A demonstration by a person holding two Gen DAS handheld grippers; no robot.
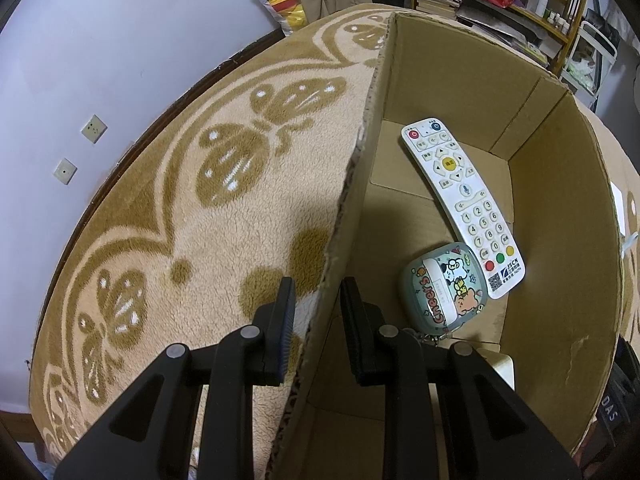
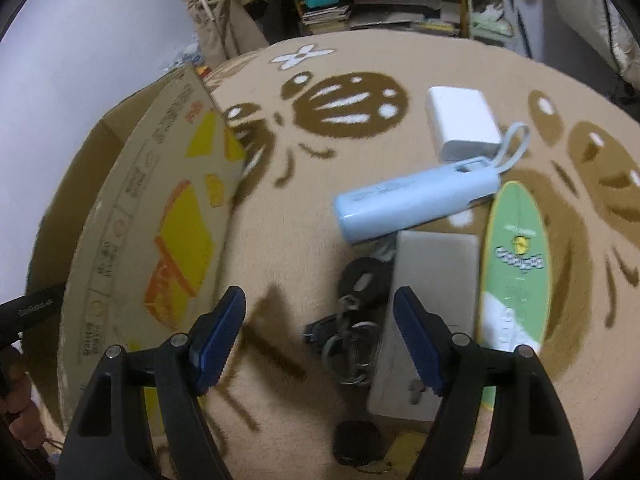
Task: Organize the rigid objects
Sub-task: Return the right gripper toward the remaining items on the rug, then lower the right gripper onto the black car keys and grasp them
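Note:
In the left wrist view my left gripper (image 1: 318, 312) is shut on the near wall of an open cardboard box (image 1: 360, 152), one finger on each side. Inside the box lie a white remote control (image 1: 460, 200) and a cartoon-printed earbud case (image 1: 442, 290). In the right wrist view my right gripper (image 2: 320, 332) is open and empty above a black key fob with key rings (image 2: 356, 304). Beside it lie a grey flat case (image 2: 428, 312), a light blue power bank (image 2: 416, 200), a white charger block (image 2: 460, 120) and a green oval tag (image 2: 516, 264). The box's printed outer wall (image 2: 160, 220) stands to the left.
Everything rests on a beige blanket with brown butterfly patterns (image 1: 200, 200). A small black round object (image 2: 354, 438) lies near the right gripper's base. Cluttered shelves (image 2: 380, 0) stand behind, and a white wall (image 1: 100, 40) is at left.

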